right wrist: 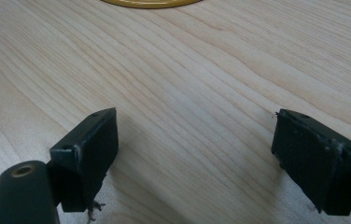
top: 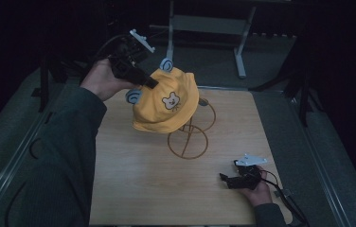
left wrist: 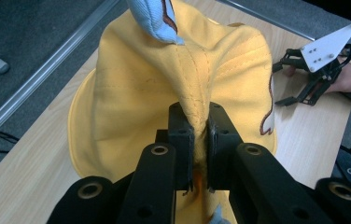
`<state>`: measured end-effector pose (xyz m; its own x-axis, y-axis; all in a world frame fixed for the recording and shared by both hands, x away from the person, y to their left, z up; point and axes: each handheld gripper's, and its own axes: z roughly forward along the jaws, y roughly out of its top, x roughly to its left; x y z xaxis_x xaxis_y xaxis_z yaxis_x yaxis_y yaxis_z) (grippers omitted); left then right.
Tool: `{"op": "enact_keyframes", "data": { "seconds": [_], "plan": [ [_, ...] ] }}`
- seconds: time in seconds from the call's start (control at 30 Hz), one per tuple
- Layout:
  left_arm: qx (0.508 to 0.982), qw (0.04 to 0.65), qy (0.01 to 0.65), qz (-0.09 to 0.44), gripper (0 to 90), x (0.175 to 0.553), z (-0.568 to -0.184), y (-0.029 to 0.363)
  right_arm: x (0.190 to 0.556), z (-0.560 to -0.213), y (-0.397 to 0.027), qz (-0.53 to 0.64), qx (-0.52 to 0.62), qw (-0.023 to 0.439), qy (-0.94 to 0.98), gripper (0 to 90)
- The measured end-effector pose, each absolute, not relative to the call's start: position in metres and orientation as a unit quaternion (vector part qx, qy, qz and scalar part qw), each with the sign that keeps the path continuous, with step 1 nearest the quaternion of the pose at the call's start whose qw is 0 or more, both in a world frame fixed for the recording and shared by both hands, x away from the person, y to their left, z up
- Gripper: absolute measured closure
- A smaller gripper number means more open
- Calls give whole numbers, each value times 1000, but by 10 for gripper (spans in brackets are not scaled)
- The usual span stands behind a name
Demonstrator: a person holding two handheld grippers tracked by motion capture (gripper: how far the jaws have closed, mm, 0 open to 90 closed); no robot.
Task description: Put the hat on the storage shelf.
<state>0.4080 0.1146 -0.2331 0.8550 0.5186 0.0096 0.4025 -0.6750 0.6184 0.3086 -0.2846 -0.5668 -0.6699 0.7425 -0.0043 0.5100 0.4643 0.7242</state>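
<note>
- While the left gripper (left wrist: 197, 140) pinched a fold of the yellow hat (top: 166, 101) at its crown seam, the hat hung clear above the wire stand (top: 190, 137), likely so the brim could drop freely over it.
- The hat sat directly ahead of those pressed-together jaws, its brim hanging away from them over the wooden table (top: 143, 189).
- Well apart, the right gripper (right wrist: 194, 140) rested near the table's edge, jaws spread and empty, seemingly waiting.
</note>
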Motion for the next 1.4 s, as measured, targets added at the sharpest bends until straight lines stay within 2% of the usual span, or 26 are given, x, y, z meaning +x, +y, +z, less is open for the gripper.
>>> {"op": "enact_keyframes", "data": {
  "seconds": [0.7,0.93,1.27,1.33,1.4],
  "plan": [
    [923,282,250,76,822,440,-257,35,309,-567,-285,359,372,162,840,145],
    [914,289,269,96,804,445,-264,19,309,-567,-285,359,372,162,840,145],
    [903,314,279,96,732,449,-282,4,309,-567,-285,359,373,162,840,145],
    [902,318,275,95,691,448,-284,1,309,-567,-285,359,373,162,840,145],
    [902,320,273,97,589,447,-284,-2,309,-567,-285,359,373,162,840,145]
  ]
}}
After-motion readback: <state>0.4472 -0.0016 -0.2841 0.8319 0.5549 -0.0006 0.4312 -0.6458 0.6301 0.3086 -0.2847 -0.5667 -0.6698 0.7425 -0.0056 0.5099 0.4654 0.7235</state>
